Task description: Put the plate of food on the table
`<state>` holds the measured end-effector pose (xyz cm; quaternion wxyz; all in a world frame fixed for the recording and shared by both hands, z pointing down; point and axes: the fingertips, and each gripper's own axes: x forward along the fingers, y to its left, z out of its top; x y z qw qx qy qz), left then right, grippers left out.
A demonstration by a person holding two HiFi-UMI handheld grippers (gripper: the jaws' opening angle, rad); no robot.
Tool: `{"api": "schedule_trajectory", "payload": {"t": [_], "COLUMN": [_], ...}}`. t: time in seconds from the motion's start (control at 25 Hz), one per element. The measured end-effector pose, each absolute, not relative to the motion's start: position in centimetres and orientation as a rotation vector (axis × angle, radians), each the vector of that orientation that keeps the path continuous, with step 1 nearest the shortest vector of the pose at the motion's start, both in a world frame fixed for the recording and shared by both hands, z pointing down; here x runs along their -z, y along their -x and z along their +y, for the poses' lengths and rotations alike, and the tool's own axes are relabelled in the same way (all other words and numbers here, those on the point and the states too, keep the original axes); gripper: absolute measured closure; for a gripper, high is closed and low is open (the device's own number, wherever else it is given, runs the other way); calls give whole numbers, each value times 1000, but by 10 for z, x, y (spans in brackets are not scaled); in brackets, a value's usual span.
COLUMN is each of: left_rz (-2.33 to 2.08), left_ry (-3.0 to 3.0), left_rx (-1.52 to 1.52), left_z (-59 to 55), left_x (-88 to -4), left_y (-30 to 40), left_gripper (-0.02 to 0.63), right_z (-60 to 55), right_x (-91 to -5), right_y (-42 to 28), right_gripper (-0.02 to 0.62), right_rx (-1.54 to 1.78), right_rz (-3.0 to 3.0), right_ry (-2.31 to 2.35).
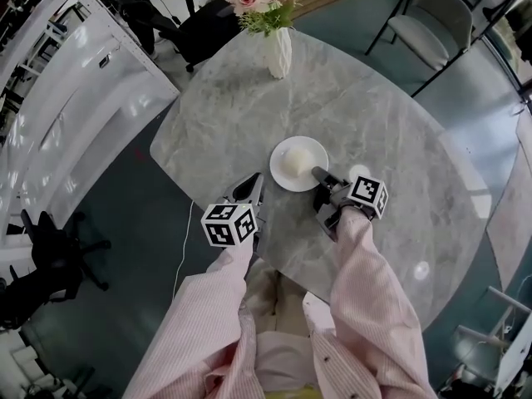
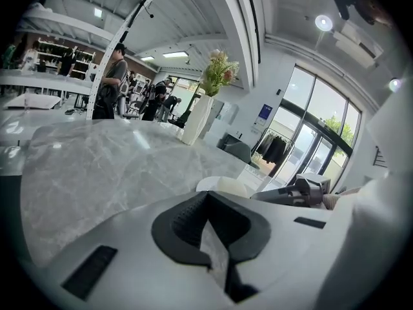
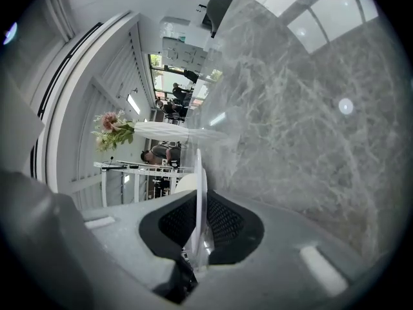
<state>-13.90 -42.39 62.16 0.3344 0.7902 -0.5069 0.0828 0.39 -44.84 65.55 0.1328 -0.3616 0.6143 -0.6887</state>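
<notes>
A white plate [image 1: 293, 150] with a pale mound of food [image 1: 297, 164] is at the middle of the round marble table [image 1: 374, 123]; whether it rests on the top or hangs just above it I cannot tell. My right gripper [image 1: 318, 174] is shut on the plate's near right rim. In the right gripper view the plate [image 3: 201, 170] stands edge-on between the pads of the right gripper [image 3: 199, 217]. My left gripper [image 1: 250, 189] is shut and holds nothing, just left of the plate. The left gripper view looks over the left gripper [image 2: 210, 228] to the plate [image 2: 210, 183] and the right gripper [image 2: 258, 196].
A white vase of pink flowers [image 1: 278, 48] stands at the table's far side. A grey chair [image 1: 432, 23] is beyond the table at right and a black office chair [image 1: 199, 27] at the far left. White counters [image 1: 75, 90] run along the left.
</notes>
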Motion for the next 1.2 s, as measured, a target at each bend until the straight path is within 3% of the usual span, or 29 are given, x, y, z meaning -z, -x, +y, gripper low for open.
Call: {"api": "schedule_trajectory", "payload": {"t": [0.6,0.96,1.2], "left_rz": [-1309,-1305,-1301], "left_ry": [-2056,-2065,-2077], "left_rx": [-223,-220,-226], "left_z": [-424,-426,-427], "left_x": [-623,-617,-614], "left_y": [137,138,138], "left_gripper": [611,611,611], "right_z": [-449,-444,-441], "right_x": [-664,-661,-664], "right_y": [-1,-1,-6], "right_gripper": [552,453,442], "right_rx": [2032,1959,1935], "right_rz": [1969,2237,2318], "right_ry": [1261,1429,1570]}}
